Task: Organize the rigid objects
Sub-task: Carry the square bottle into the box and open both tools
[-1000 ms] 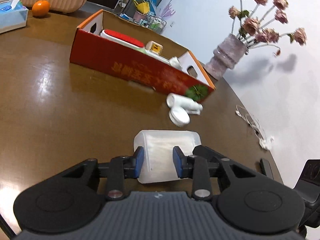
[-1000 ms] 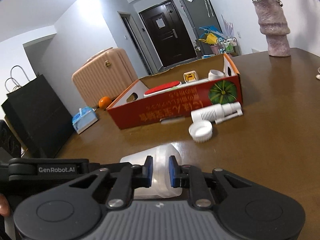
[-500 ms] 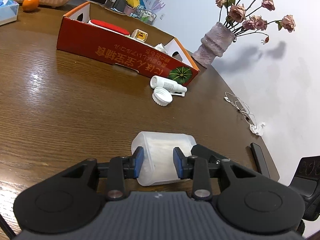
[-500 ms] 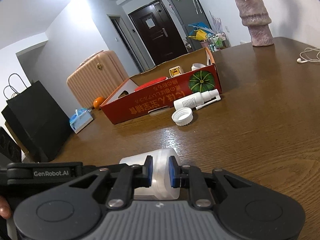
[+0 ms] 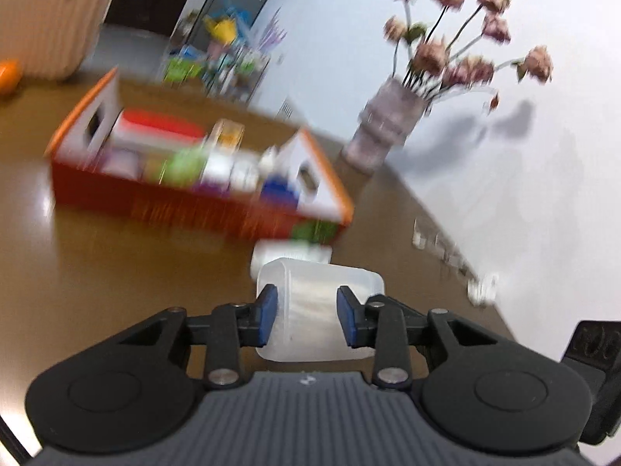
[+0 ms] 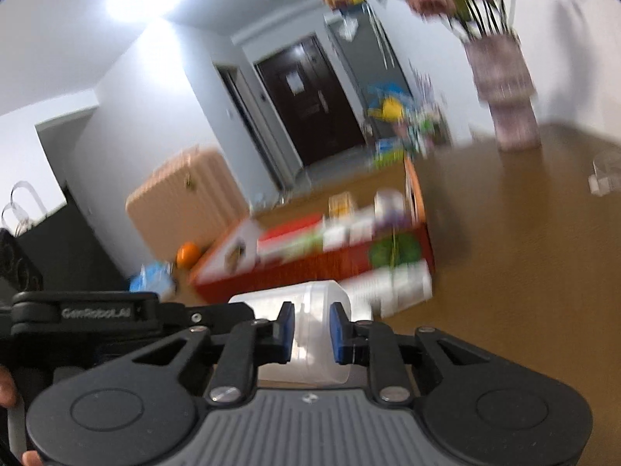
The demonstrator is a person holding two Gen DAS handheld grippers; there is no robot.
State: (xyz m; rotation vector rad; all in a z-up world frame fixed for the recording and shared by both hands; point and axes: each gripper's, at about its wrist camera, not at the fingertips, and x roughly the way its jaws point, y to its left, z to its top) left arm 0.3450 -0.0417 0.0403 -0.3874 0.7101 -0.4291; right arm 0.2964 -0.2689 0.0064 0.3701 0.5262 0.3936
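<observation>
Above the tabletop [image 5: 97, 256], just short of the red box [image 5: 186, 202], you hold one translucent white tub [image 5: 310, 303] with both claws: the left claw [image 5: 306, 316] clamped across its wide body, the right claw [image 6: 312, 332] clamped on a narrower part at one end. The tub lies on its side. Its long axis runs roughly level and crosswise between your two hands, seen broadside from the left wrist and nearly end-on from the right. Which end is the mouth, you cannot tell through the blur.

The risks, as a judgement: two claws on one smooth, thin-walled tub can fight each other, so if your hands drift apart or twist unevenly, the plastic may buckle or slide off the pads. The box looks crowded, and a white bottle [image 6: 392, 283] lies against its near wall directly ahead; come in low and the tub may knock the bottle or catch the box rim.
</observation>
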